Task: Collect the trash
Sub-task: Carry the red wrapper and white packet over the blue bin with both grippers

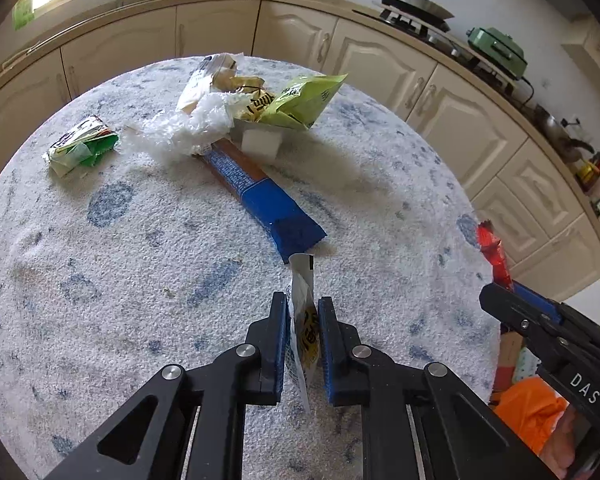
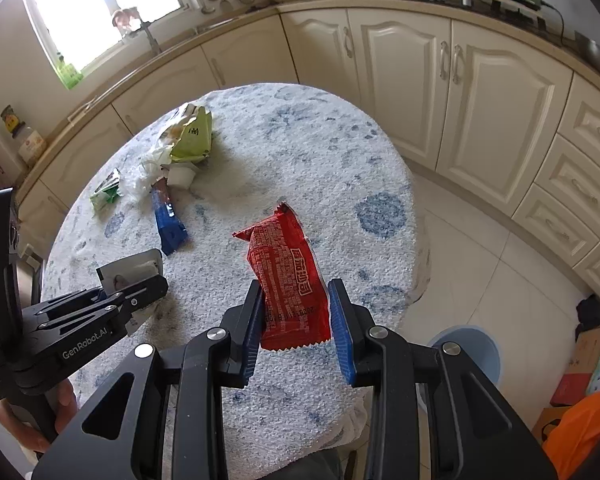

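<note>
L claw is pinching a white-yellow sachet w/ jaws nearly together; R claw is gripping a red wrapper. Both are hovering over the bench (blue wrapper, green bag lying beyond).

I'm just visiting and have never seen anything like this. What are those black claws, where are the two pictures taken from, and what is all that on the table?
No robot here: a person holds a two-finger gripper in each hand, and each has a camera looking along its fingers. One picture is from the left gripper, the other from the right gripper. The left one has a small white and yellow wrapper between its pads; the right one holds a red snack wrapper. On the round table more trash still lies: a long blue wrapper, a green and white wrapper, clear plastic and a light green bag. A blue bin stands on the floor.
</note>
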The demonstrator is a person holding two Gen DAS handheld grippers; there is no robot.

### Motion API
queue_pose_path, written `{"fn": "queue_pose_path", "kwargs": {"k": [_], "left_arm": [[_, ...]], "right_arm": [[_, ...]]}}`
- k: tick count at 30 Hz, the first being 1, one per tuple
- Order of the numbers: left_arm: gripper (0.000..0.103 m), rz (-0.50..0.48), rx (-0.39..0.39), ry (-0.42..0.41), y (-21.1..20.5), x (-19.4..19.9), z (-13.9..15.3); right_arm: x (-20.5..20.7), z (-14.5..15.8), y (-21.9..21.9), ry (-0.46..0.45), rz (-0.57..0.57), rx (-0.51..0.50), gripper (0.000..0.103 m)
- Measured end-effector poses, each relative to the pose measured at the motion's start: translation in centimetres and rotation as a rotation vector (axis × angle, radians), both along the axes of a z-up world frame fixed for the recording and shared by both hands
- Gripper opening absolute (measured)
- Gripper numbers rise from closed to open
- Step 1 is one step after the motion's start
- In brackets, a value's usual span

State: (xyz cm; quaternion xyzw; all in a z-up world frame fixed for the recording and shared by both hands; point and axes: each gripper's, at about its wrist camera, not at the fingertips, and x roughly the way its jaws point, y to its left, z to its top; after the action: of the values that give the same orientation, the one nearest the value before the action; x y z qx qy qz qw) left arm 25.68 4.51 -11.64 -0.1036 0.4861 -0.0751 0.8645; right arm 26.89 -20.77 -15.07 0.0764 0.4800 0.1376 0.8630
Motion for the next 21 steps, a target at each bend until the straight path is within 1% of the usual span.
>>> {"fn": "queue_pose_path", "kwargs": {"k": [6, 12, 16, 21], "left_arm": [[0.011, -0.017, 0.021, -0.029, -0.8, -0.6, 1.0], [0.011, -0.069, 0.038, -0.058, -3.1, -1.2, 2.2], [0.011, -0.123, 0.046, -0.068, -5.7, -1.2, 2.6], [0.011, -0.220, 0.046, -0.073, -10.3, -0.7, 2.8]], "right_arm": [[-0.5, 0.4, -0.6, -0.010, -0.008, 0.009, 0.032], [-1.7, 0.7, -2.2, -0.020, -0.038, 0.014, 0.032], [-2.6, 0.9, -4.2, -0.024, -0.081, 0.012, 0.032], [-4.1, 0.7, -8.2, -0.022, -0.172, 0.005, 0.032]]}}
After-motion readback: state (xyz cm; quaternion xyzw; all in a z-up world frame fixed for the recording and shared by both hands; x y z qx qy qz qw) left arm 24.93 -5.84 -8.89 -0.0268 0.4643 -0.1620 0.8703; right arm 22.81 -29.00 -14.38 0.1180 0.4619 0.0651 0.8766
